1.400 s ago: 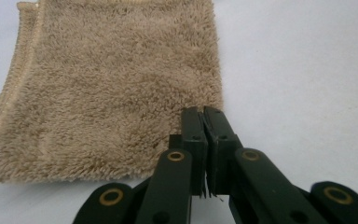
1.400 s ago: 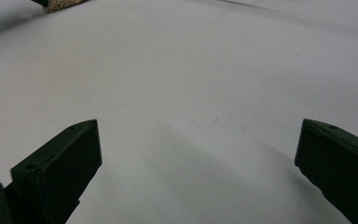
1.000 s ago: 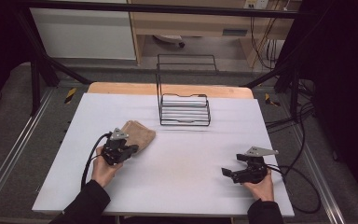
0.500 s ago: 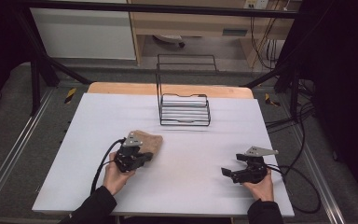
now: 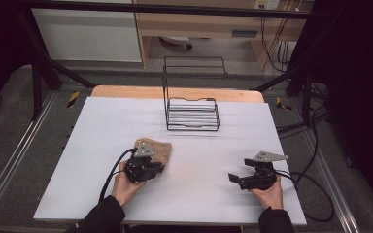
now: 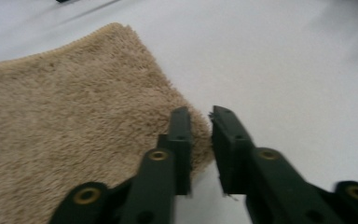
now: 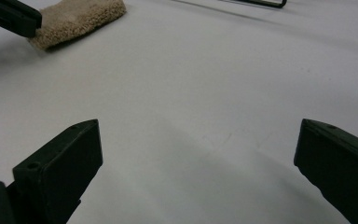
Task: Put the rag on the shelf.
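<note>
Left gripper [image 6: 200, 140] fingers just cracked open, narrow gap at the folded towel [image 5: 153, 148] corner, nothing pinched. Towel flat on surface [image 5: 223, 145], left-centre. Right gripper [image 5: 240, 179] wide, idle. Risk: closing shallow grabs only fluff, corner slips.

one tan terry cloth [image 5: 154, 148], folded, on the white worktop [image 5: 92, 145]. one black wire rack [image 5: 192, 112], standing toward the far edge. two claws: left claw [image 5: 151, 171] at the cloth's near corner, right claw [image 5: 238, 178] well apart over bare worktop. two hands [image 5: 126, 187] at the near edge, one per claw. two black cables, one trailing from each claw. one wooden board under the white sheet, showing as a strip at the far edge.
</note>
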The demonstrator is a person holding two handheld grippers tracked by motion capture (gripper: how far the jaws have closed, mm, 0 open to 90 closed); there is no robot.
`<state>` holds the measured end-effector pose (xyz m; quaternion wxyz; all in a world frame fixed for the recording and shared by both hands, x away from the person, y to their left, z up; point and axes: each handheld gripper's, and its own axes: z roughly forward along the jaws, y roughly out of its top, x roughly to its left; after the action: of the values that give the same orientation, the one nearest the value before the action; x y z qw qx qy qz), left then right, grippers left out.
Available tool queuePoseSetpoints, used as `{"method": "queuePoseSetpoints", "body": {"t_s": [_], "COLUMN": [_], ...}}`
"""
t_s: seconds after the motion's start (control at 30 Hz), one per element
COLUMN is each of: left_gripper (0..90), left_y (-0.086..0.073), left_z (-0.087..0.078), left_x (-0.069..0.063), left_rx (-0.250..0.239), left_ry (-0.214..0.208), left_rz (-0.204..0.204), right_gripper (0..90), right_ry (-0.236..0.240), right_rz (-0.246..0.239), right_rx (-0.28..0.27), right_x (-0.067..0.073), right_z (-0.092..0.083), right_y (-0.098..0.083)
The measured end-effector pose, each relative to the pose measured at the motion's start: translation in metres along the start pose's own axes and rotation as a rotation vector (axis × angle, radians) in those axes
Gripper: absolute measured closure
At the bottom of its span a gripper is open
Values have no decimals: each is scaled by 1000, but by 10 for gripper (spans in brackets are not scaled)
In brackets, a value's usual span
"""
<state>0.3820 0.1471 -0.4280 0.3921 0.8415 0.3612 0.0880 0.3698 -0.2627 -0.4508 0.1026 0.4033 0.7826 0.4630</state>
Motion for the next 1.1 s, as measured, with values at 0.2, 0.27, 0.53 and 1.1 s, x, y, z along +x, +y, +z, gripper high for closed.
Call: {"method": "queuePoseSetpoints", "body": {"t_s": [0.2,0.27,0.53,1.1], "left_gripper": [515,450,258,117], "left_y": [-5,-8,-27,-64], "left_z": [-16,-22,-49,-85], "left_x": [14,21,45,85], "left_rx": [-9,-19,-28,-87], "left_ry": [56,71,132,180], "left_rz": [15,11,4,-75], "right_gripper": [16,18,28,110], "right_ry": [4,10,22,61], "right_rz": [3,2,-15,-42], "right_rx": [-5,-3,15,30], "right_x": [9,14,33,77], "right_z": [7,12,29,88], "right_y": [9,13,26,60]}}
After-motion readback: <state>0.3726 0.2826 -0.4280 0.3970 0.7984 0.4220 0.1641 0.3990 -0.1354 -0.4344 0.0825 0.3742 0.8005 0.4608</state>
